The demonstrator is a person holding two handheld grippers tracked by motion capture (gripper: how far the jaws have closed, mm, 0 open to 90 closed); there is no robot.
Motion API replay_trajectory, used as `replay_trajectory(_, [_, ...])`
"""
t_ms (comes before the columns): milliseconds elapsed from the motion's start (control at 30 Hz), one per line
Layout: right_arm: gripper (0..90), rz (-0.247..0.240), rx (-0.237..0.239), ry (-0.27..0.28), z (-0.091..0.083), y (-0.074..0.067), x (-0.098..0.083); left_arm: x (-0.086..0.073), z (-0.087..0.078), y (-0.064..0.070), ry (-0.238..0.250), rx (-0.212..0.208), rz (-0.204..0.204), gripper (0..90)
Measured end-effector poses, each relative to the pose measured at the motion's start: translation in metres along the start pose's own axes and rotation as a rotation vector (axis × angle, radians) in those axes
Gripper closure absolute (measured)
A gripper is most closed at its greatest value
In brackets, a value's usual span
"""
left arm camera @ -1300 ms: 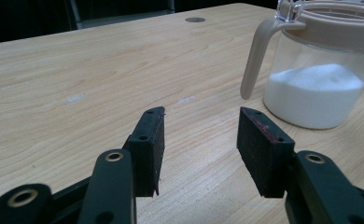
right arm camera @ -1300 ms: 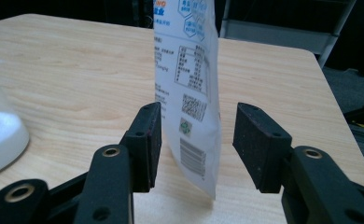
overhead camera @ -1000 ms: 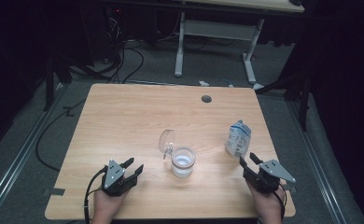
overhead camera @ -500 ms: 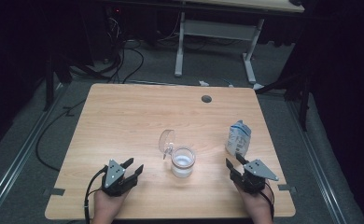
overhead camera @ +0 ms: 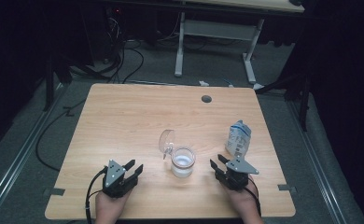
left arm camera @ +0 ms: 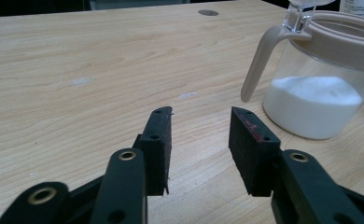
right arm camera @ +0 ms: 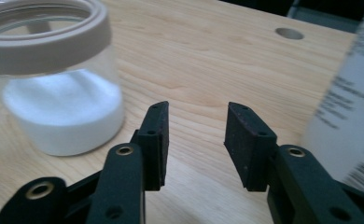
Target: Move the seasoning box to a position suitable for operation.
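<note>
High view: clear jar (overhead camera: pixel 183 162) with beige rim sits near the table's (overhead camera: pixel 124 121) front middle, its clear lid (overhead camera: pixel 166 141) flipped up at the back, white powder in the bottom half. Left gripper (overhead camera: pixel 132 169) front-left, right gripper (overhead camera: pixel 219 163) front-right, carton (overhead camera: pixel 239 138) just behind the right gripper.

Left gripper view: left gripper (left arm camera: pixel 199 123) jaws part-open, just been closing, nothing between them; jar (left arm camera: pixel 322 79) ahead right, beige handle (left arm camera: pixel 259 60) facing the jaws.

Right gripper view: right gripper (right arm camera: pixel 195 122) jaws part-open, just been closing, empty; jar (right arm camera: pixel 54 74) left, carton (right arm camera: pixel 346 107) right, blurred.
</note>
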State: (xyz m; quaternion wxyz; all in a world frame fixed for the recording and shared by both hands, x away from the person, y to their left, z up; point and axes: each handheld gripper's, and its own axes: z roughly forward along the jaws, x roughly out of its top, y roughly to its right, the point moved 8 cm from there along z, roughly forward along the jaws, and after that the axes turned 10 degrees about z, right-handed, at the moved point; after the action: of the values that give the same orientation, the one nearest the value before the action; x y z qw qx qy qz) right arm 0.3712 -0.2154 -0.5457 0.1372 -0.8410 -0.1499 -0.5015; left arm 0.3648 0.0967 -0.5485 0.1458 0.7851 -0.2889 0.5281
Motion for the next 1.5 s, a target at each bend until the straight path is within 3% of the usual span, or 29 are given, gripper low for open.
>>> replay_trajectory(133, [67.4,-0.009,0.037,-0.017,0.008,-0.011,-0.002,0.004,0.009,0.002,-0.013,-0.031,-0.043,65.8])
replay_trajectory(300, [75.0,-0.046,0.072,-0.046,0.012,-0.026,-0.007,0.017,0.020,0.007,-0.018,-0.038,-0.037,74.5])
replay_trajectory(467, [89.8,-0.068,0.106,-0.063,0.014,-0.040,-0.014,0.033,0.028,0.015,-0.010,-0.064,-0.039,85.3])
replay_trajectory(633, [89.9,-0.094,0.135,-0.057,0.016,-0.052,-0.011,0.053,0.036,0.019,0.005,-0.077,-0.029,89.6])
replay_trajectory(867, [89.9,-0.113,0.140,-0.055,0.017,-0.057,-0.010,0.073,0.043,0.025,0.026,-0.084,-0.027,89.6])
replay_trajectory(1133, [89.9,-0.110,0.143,-0.052,0.017,-0.058,-0.009,0.077,0.045,0.035,0.037,-0.107,-0.016,89.7])
replay_trajectory(1267, [89.9,-0.115,0.134,-0.052,0.017,-0.058,-0.009,0.079,0.045,0.044,0.044,-0.124,0.013,89.7])
replay_trajectory(1500, [89.7,-0.107,0.146,-0.053,0.016,-0.058,-0.009,0.073,0.043,0.042,0.034,-0.099,0.021,89.8])
